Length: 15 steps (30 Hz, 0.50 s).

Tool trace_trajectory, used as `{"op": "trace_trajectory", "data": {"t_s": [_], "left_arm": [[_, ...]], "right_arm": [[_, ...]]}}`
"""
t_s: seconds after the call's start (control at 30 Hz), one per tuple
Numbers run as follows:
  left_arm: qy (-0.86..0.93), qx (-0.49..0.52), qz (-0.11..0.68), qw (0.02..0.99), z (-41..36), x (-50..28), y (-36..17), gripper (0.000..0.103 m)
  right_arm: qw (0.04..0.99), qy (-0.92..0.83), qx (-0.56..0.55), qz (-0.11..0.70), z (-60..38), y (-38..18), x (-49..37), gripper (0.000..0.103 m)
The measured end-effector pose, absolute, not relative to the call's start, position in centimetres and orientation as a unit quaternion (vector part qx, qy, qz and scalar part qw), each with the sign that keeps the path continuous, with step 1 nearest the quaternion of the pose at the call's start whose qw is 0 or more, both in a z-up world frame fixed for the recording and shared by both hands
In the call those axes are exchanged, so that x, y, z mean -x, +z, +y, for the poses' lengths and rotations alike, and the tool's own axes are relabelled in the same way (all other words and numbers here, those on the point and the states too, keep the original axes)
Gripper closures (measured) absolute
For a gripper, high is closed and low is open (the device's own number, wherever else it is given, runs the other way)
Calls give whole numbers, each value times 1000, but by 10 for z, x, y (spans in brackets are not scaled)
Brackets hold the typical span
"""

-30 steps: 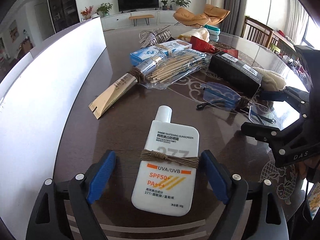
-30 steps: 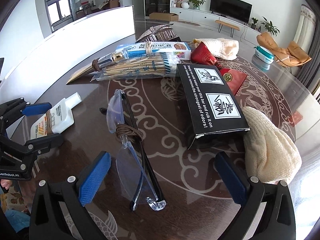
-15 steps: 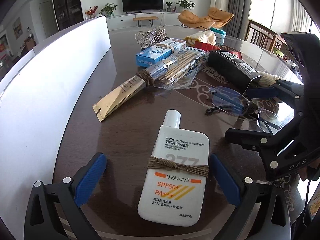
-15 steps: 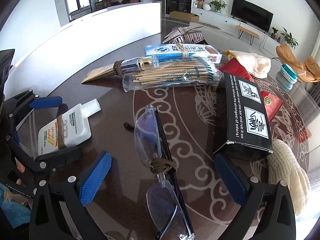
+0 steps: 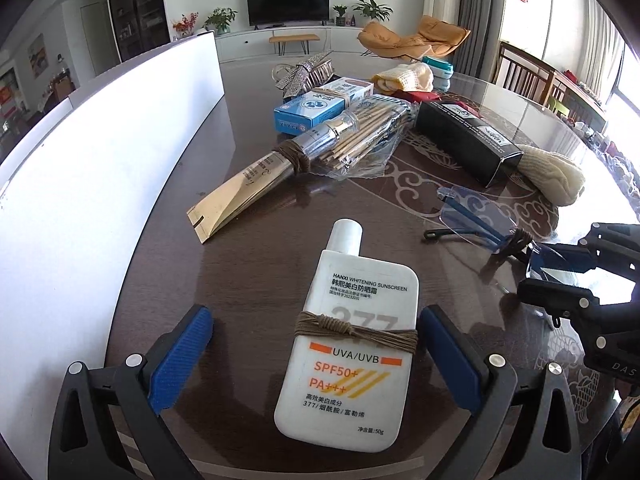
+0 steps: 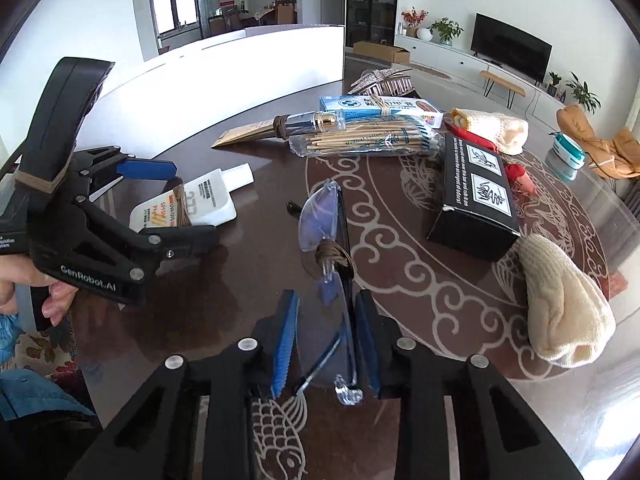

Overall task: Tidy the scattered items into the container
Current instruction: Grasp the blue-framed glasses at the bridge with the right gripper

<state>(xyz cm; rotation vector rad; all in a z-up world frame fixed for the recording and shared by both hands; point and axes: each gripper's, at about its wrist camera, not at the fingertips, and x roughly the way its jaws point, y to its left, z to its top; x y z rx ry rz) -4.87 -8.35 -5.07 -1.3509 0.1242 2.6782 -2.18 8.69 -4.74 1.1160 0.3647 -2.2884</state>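
A white sunscreen bottle (image 5: 352,352) with brown cord round its middle lies flat on the dark table. My left gripper (image 5: 316,348) is open and straddles it; its right pad almost touches the bottle's edge, its left pad is well clear. Clear glasses (image 6: 320,216) with dark temples, also cord-tied, lie to the right. My right gripper (image 6: 326,340) is closing, and its blue pads pinch the near lens and the folded temple. The white container wall (image 5: 100,160) runs along the left.
Beyond lie a beige tube (image 5: 248,176), a bag of cotton swabs (image 5: 368,136), a blue box (image 5: 316,108), a black carton (image 5: 468,144), a cream cloth (image 5: 556,176) and a silvery hair clip (image 5: 308,72). A hand (image 6: 24,284) holds the left gripper.
The right gripper has slid forward along the glasses and its jaws have gone from wide to narrow around the near lens. The left gripper's jaws stand a little wider around the bottle.
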Motion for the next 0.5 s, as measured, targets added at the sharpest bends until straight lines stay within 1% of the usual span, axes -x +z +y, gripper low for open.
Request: {"op": "trace_trajectory", "data": {"t_s": [0.13,0.2,0.23,0.33,0.37,0.47,0.5], "left_arm": [[890,449,41,69,-84,49,-50,0],[890,448,41,68,-83,48,-50,0],[891,448,41,67,-83,48,-50,0],[891,448,40,66,-83,47,-49,0],[891,448,41,66,-83,47,-49,0],[891,448,41,66,-83,47,-50,0],[891,448,41,66,-83,47,-50,0]], "right_arm": [[279,-854,-418,134,95,-47,12,73],[279,-853,-418,140,94,-47,14,71],[276,-853,-418,143,93,-47,16,66],[276,-852,-423,140,90,-48,22,56],[275,-852,-424,140,89,-48,23,54],[275,-848,-431,140,88,-50,29,43],[278,-844,-436,142,87,-50,30,36]]}}
